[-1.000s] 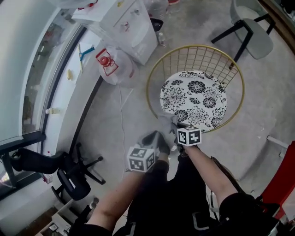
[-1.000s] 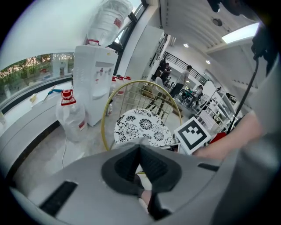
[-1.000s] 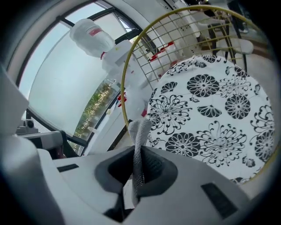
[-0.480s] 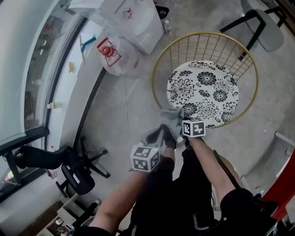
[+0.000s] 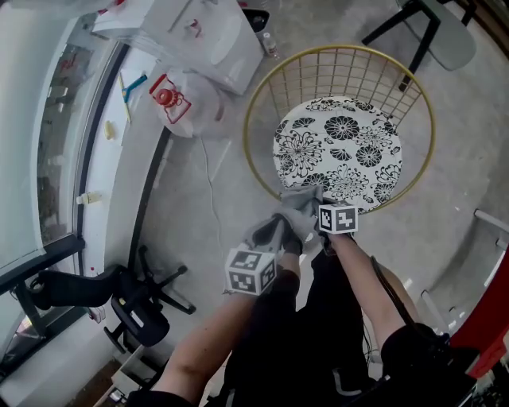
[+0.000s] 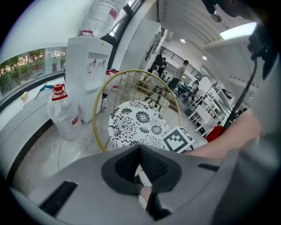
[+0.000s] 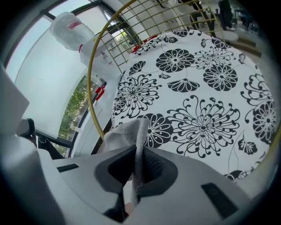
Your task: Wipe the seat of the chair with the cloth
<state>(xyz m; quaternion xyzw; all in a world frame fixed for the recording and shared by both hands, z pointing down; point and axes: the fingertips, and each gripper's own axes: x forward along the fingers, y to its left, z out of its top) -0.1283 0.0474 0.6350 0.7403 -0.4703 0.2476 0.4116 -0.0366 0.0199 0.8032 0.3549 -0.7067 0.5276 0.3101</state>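
The chair has a gold wire frame (image 5: 253,111) and a round white seat (image 5: 338,151) printed with black flowers, which fills the right gripper view (image 7: 197,88). My right gripper (image 5: 306,213) is shut on a grey cloth (image 5: 298,199), held at the seat's near edge. A fold of the cloth (image 7: 129,134) stands up between its jaws (image 7: 139,151). My left gripper (image 5: 272,234) hovers just left of it, short of the chair. Its jaws (image 6: 140,147) are shut with nothing between them. The seat (image 6: 136,125) lies ahead of it.
A white water dispenser (image 5: 215,40) and a clear jug with a red cap (image 5: 179,107) stand left of the chair. A black office chair (image 5: 135,306) lies at the lower left. A grey chair (image 5: 433,24) is at the top right. A red object (image 5: 493,318) is at the right edge.
Both grippers have moved forward toward the chair. The cloth in the right gripper now reaches the seat's near edge.
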